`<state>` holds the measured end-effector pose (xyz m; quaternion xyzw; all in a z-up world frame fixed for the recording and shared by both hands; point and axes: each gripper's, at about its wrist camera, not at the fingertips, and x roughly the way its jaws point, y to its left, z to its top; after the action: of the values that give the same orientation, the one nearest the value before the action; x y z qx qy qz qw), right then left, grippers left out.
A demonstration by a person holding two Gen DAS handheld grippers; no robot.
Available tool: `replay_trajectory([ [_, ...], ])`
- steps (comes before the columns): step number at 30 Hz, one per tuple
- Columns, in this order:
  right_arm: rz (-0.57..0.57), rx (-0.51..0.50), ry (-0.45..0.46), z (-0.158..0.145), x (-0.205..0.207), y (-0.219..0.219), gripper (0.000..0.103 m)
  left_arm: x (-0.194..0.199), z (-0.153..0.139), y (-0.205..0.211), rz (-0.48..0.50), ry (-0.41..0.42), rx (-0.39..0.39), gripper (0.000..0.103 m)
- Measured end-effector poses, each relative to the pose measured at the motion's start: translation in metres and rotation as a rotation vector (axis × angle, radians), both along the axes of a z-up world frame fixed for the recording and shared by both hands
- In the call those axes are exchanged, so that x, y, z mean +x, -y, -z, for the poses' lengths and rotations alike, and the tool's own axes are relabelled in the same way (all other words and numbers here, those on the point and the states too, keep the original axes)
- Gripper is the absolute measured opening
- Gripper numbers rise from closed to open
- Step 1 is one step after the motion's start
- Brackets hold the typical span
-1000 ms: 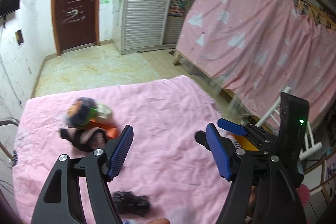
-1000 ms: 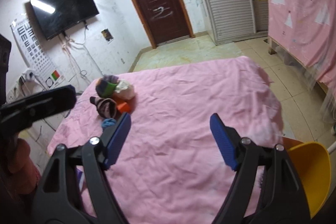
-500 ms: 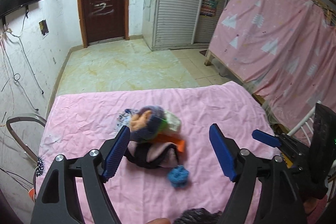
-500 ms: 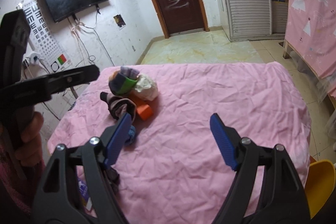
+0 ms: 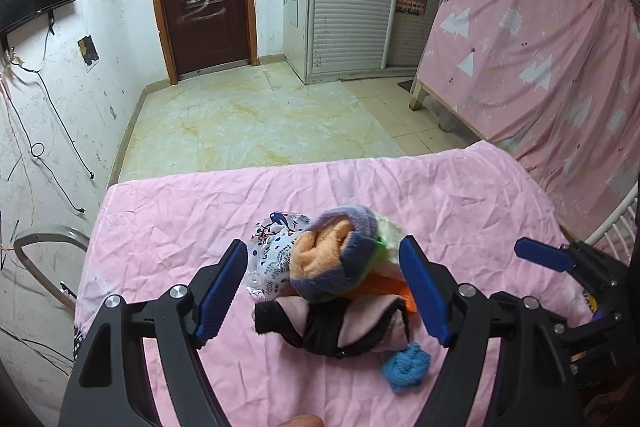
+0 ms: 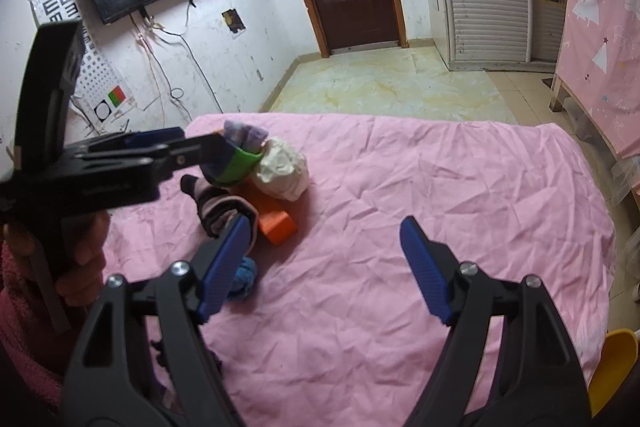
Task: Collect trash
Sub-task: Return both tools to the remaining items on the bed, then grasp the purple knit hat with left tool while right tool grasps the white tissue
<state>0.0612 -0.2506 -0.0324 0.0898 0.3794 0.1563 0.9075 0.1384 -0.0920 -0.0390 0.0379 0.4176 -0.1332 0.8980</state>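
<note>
On the pink-sheeted bed [image 5: 192, 211], the trash pile sits at centre in the left wrist view: a printed plastic wrapper [image 5: 272, 255] at 11 o'clock of the purple-and-orange sock ball [image 5: 336, 259], seen only here. The right wrist view alone shows the white crumpled wad [image 6: 284, 167] and orange block [image 6: 276, 221]. The left tongs [image 5: 322, 287] have just been opening and stand spread, gripping nothing. The right tongs [image 6: 324, 263] are spread too, over bare sheet.

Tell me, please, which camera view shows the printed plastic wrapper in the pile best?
The left wrist view shows it best: the printed plastic wrapper lies in plain sight at the pile's left side, beside the purple rolled sock. In the right wrist view the left claw covers that side, so the wrapper cannot be seen.
</note>
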Motion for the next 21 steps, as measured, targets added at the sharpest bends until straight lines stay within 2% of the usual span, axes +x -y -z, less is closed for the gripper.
replay_trajectory([
  [4, -0.01, -0.009, -0.01, 0.003, 0.011, -0.005, 0.075, 0.009, 0.009, 0.0, 0.021, -0.015, -0.01, 0.069],
  [6, -0.018, -0.018, -0.015, 0.004, 0.017, -0.008, 0.075, 0.01, 0.013, 0.0, 0.029, -0.016, -0.013, 0.063],
  [10, -0.035, -0.03, -0.018, 0.004, 0.026, -0.014, 0.075, 0.011, 0.02, 0.001, 0.043, -0.006, -0.008, 0.029],
  [11, -0.038, -0.033, -0.018, 0.004, 0.027, -0.015, 0.075, 0.011, 0.021, 0.001, 0.044, -0.002, -0.002, 0.022],
  [12, -0.043, -0.038, -0.018, 0.003, 0.03, -0.017, 0.075, 0.011, 0.022, 0.0, 0.042, -0.001, -0.002, 0.019],
  [14, -0.055, -0.048, -0.019, 0.003, 0.034, -0.022, 0.075, 0.01, 0.02, -0.004, 0.045, -0.006, -0.031, 0.015],
  [21, -0.115, -0.09, -0.013, 0.0, 0.051, -0.047, 0.075, 0.0, -0.002, -0.032, 0.013, 0.032, -0.146, 0.015],
])
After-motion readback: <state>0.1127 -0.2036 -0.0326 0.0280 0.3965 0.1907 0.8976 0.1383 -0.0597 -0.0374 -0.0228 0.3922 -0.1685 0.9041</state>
